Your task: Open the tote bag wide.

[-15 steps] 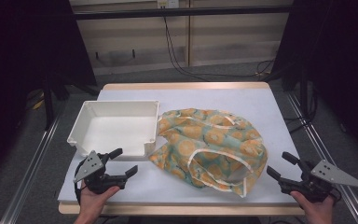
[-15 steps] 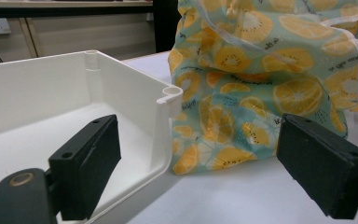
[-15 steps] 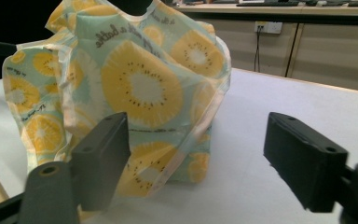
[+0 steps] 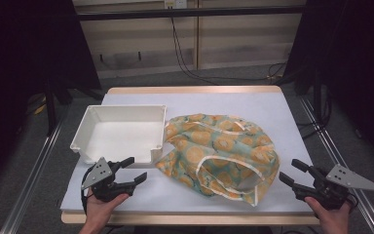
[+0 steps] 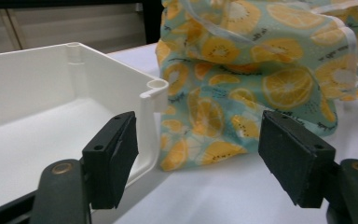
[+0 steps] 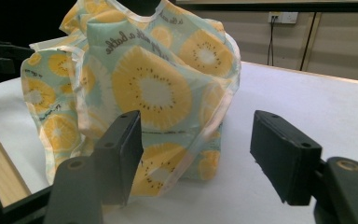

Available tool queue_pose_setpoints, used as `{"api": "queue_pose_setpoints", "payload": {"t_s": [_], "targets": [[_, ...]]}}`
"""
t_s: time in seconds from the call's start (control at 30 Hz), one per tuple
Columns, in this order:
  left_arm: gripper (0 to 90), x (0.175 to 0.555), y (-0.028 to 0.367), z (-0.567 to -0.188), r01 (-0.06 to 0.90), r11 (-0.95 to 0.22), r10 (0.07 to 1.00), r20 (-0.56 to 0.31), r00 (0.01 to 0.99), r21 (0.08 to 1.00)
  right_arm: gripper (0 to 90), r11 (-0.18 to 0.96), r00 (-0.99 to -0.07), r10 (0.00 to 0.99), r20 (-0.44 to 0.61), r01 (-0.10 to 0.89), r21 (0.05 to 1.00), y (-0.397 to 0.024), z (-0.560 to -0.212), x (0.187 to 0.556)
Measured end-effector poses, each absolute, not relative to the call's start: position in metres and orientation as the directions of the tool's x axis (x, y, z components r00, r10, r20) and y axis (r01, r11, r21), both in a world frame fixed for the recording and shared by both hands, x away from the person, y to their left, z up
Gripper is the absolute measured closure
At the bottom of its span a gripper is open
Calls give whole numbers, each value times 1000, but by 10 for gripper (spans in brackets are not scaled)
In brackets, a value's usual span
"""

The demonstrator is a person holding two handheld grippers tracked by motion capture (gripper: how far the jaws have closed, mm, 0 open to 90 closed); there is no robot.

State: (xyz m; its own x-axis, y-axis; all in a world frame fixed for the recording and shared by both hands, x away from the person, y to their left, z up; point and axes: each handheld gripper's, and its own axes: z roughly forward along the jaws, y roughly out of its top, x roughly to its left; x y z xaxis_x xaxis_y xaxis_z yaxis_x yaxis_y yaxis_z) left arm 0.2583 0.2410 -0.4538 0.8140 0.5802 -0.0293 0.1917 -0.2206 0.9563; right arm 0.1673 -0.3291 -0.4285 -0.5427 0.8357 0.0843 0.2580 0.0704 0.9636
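Both jaws released and empty: fruit-print bag (image 4: 219,153) sits crumpled just ahead of left gripper (image 4: 132,171) and right gripper (image 4: 292,173), between them, white tray (image 4: 90,126) beside the left

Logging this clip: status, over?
Both claws, left and right, open, empty. Crumpled orange-slice-print cloth bag untouched on table. White plastic bin beside it; nothing blocking.

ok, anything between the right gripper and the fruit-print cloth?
Nothing. In the high view, bare white table separates the open right gripper from the fruit-print cloth. The right gripper view shows the same bare stretch ahead of its jaws.
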Motion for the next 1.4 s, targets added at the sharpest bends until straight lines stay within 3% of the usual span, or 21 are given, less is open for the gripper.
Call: {"api": "queue_pose_setpoints", "payload": {"t_s": [0.3,0.7,1.4], "targets": [[403,253,230,-449,188,-226,535,-39,844,956,441,79,-575,813,94,268,960,-330,-418,170],[501,251,217,-438,194,-260,485,-45,874,946,501,118,-622,780,73,261,958,-318,-396,180],[553,256,193,-424,183,-281,414,-53,909,942,533,148,-684,726,67,250,957,-297,-370,205]]}}
